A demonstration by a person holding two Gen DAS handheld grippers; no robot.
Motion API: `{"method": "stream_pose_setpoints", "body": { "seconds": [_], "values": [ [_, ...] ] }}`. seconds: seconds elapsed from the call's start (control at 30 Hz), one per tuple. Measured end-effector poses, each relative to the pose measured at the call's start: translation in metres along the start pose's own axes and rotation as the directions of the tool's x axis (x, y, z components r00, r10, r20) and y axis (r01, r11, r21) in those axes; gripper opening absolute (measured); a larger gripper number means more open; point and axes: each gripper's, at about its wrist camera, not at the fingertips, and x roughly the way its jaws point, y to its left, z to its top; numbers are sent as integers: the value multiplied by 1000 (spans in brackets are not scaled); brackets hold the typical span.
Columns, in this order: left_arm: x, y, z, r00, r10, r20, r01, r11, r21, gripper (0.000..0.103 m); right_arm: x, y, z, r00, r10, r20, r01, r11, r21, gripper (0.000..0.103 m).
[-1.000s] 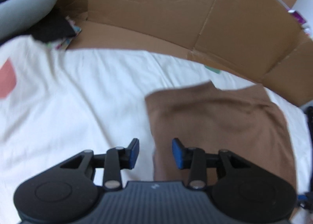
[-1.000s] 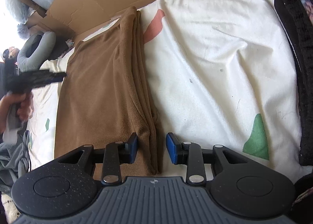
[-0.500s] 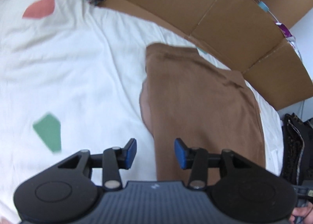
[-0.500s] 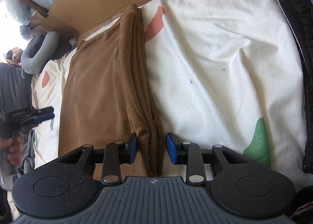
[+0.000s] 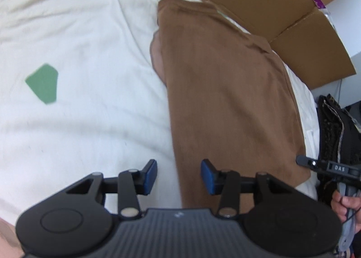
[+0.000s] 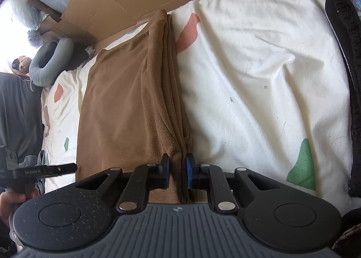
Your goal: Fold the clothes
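While my right tongs are closing on the folded brown garment's stacked edge, my left tongs hover half open over its other side on the bed, gripping nothing.

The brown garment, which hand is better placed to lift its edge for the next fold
Right. The right tongs are closing with the brown garment's layered edge between them. The left tongs stand open over its other edge, gripping nothing.
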Motion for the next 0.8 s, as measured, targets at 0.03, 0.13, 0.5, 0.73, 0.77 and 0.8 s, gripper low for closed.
{"method": "stream_pose_setpoints", "body": {
  "seconds": [0.03,0.13,0.5,0.73,0.77,0.8],
  "values": [
    [1,0,-2,1000,-13,-7,13,1000,0,45,0,0,0,1000,-1,-1,1,1000,0,13],
    [6,1,-9,999,-31,-27,31,999,-6,39,3,-1,1,1000,-9,-8,9,1000,-1,13],
    [0,9,-16,994,-70,-79,67,997,-40,13,6,-2,2,1000,-15,-25,15,1000,-6,14],
    [0,17,-27,983,-139,-122,130,988,-78,23,4,-8,2,999,-13,-32,14,1000,22,31],
    [1,18,-29,981,-145,-127,135,987,-84,23,4,-8,1,999,-14,-34,15,1000,23,34],
    [3,20,-30,979,-158,-130,146,984,-103,23,5,-9,1,999,-13,-38,14,1000,24,34]
  ]
}}
